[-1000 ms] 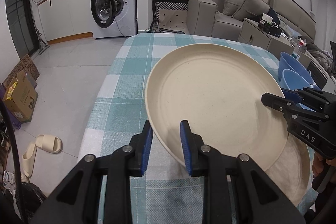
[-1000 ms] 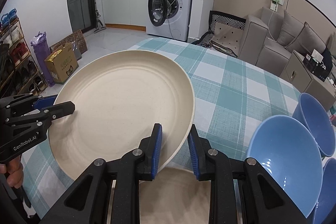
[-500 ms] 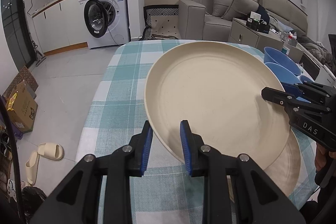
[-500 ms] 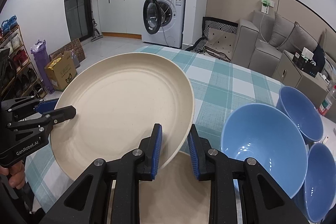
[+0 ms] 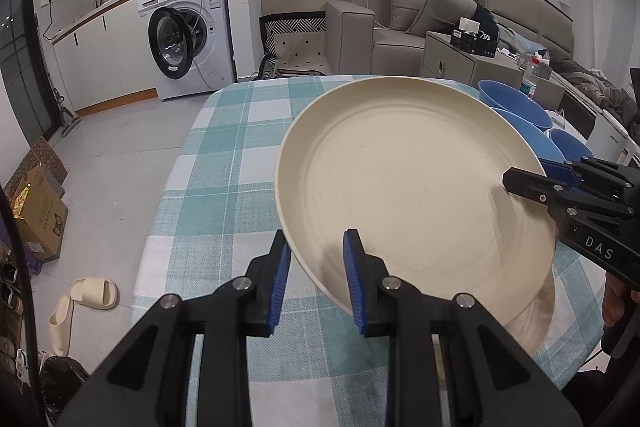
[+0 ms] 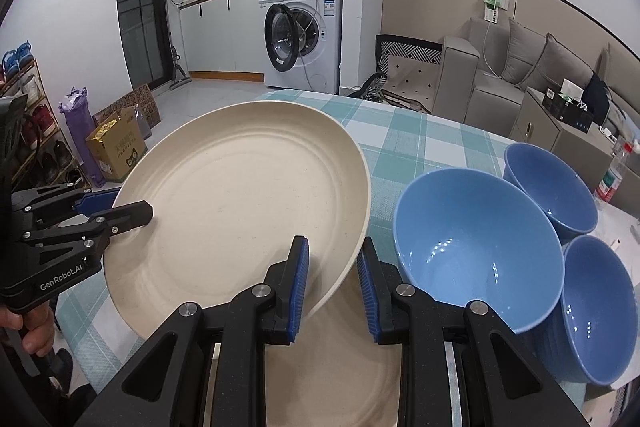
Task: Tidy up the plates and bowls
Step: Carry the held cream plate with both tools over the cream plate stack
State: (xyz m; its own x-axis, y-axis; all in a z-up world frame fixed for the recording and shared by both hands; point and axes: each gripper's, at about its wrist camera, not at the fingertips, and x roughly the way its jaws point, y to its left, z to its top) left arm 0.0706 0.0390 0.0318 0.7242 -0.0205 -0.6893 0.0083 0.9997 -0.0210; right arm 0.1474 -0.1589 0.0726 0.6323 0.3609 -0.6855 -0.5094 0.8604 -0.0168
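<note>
Both grippers hold one large cream plate (image 5: 404, 183) by opposite rims, tilted above the checked tablecloth (image 5: 236, 167). My left gripper (image 5: 316, 281) is shut on its near-left rim; the plate also shows in the right wrist view (image 6: 240, 203), where my right gripper (image 6: 332, 283) is shut on its right rim. A second cream plate (image 6: 340, 367) lies flat on the table under the held one, partly hidden. Three blue bowls (image 6: 476, 247) stand together at the table's right side.
The table's left edge (image 5: 168, 195) drops to the floor with slippers (image 5: 92, 293) and a cardboard box (image 5: 38, 217). A washing machine (image 5: 188, 35) and a grey sofa (image 5: 420, 23) stand beyond the table. A plastic bottle (image 6: 614, 171) stands past the bowls.
The held plate has risen and drawn back toward me with both grippers. More of the table, the bowls and the lower plate now shows. Both grips are unchanged.
</note>
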